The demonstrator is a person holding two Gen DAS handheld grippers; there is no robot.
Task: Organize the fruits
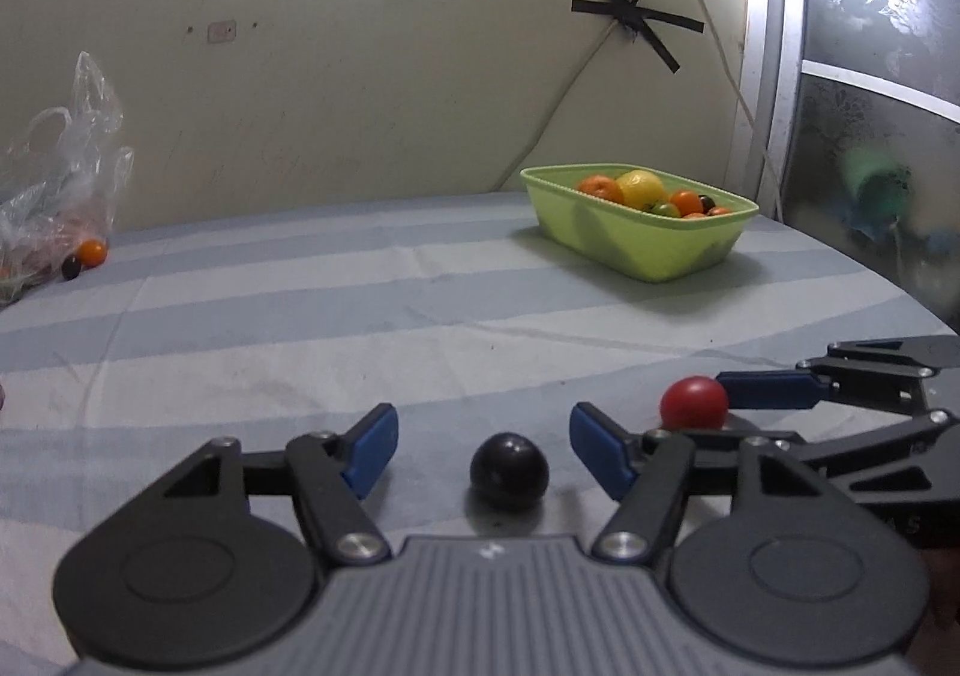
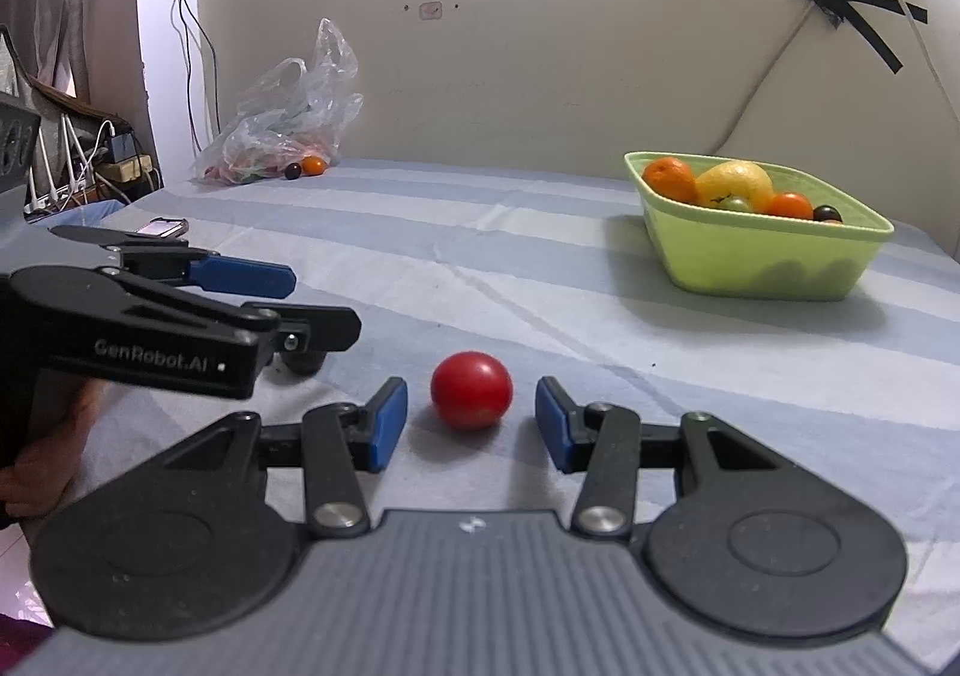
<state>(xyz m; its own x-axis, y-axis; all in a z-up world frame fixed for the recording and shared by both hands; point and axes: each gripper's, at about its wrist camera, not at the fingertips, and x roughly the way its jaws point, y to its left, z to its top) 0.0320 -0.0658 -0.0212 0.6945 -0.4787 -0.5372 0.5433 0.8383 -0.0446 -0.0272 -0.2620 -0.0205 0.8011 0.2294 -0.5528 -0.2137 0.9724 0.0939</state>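
The task looked partly done; the green plastic basket [image 2: 756, 262] near the wall already held an orange [image 2: 669, 178], a yellow lemon-like fruit [image 2: 738, 184], a small green fruit, an orange tomato and a dark round one. What was left, as far as I could judge, were two fruits on the striped bedsheet [image 1: 300, 316] close to the grippers, and a few more beside the clear plastic bag [image 2: 288, 118] at the far corner: a small orange fruit [image 2: 313, 164] and a dark one just next to it; inside the bag the content was too blurred to name.

The left gripper [image 1: 483, 451] was spread wide, with a black round fruit [image 1: 509, 471] lying on the sheet between its blue pads, not touched by them; the right gripper [image 2: 471, 424] was also spread, and a red tomato [image 2: 471, 397] sat between its pads, apart from both. The tomato looked smooth, glossy and whole; the black fruit was shiny and slightly egg-shaped. Both grippers seemed ready to close, but no fruit was held yet.
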